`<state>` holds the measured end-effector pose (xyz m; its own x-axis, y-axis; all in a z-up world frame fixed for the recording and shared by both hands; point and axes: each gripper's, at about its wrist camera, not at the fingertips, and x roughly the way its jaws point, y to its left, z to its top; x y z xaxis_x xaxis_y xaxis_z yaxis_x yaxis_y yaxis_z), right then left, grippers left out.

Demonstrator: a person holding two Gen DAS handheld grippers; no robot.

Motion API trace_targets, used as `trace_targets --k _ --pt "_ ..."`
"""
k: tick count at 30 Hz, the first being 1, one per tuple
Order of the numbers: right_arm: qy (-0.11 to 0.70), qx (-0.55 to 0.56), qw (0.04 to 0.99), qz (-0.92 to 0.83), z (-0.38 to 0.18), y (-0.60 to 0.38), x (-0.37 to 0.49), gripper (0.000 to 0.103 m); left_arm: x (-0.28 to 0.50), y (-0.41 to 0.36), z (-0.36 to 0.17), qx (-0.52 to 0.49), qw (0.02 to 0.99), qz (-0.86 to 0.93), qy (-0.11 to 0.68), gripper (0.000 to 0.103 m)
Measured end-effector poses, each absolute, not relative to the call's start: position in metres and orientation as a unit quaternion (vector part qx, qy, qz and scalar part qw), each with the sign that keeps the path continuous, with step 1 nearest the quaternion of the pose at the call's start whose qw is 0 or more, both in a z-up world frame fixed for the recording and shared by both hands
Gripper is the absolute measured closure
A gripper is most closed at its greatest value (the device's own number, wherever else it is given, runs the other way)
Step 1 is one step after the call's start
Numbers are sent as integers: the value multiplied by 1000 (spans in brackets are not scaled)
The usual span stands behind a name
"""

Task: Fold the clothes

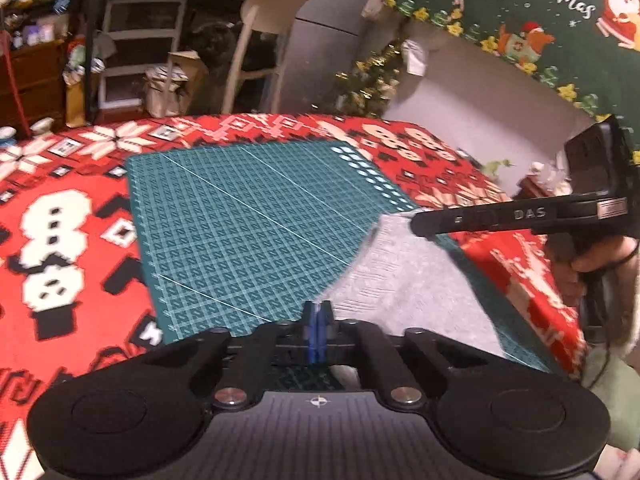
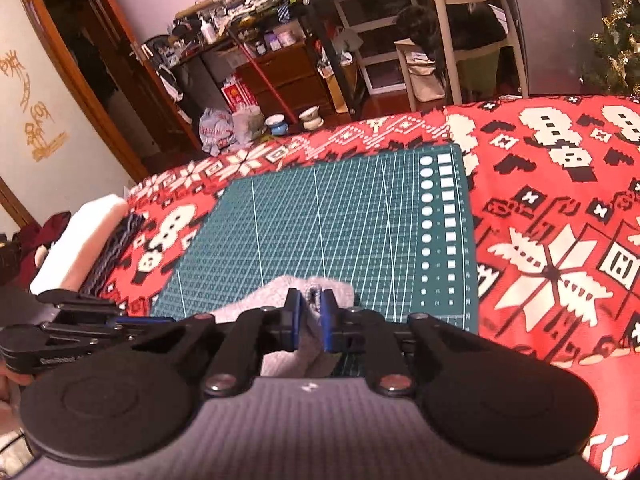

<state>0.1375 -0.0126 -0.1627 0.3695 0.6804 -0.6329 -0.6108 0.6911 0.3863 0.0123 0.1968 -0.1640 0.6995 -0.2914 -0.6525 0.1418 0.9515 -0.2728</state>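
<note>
Item: grey garment [image 1: 404, 276], soft fuzzy knit, ribbed texture visible, blurred. Location: near right corner of green cutting mat [image 1: 240, 220] on desk with red snowman-pattern cloth [image 1: 52, 216]. Left gripper [image 1: 318, 320]: fingers together, pinching garment edge. Right gripper [image 2: 310, 312]: blue-padded fingers clamped on bunched grey fabric fold.

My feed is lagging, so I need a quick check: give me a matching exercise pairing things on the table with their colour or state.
Things:
1. cutting mat
2. grey garment
3. tablecloth
4. right hand-held gripper

States:
A. red with white snowmen and snowflakes
B. teal with a white grid
C. shut on fabric
D. pale grey, lying on the mat's near right part

Pairs: 1-B, 2-D, 3-A, 4-C
</note>
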Motion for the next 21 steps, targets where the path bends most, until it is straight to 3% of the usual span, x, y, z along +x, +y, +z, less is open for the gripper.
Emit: trace_targets --k 4,9,16,21 --pt "398 51 831 384 -163 -17 138 92 9 202 -167 -110 914 -101 377 103" --pt "392 59 838 376 -162 -24 138 78 -4 202 -164 -111 918 -93 370 101" --pt "373 30 843 387 -161 -16 115 79 -27 179 -135 -68 944 -112 304 98" --pt "361 -4 839 407 -164 -1 92 79 -20 151 -143 -45 940 -125 315 98"
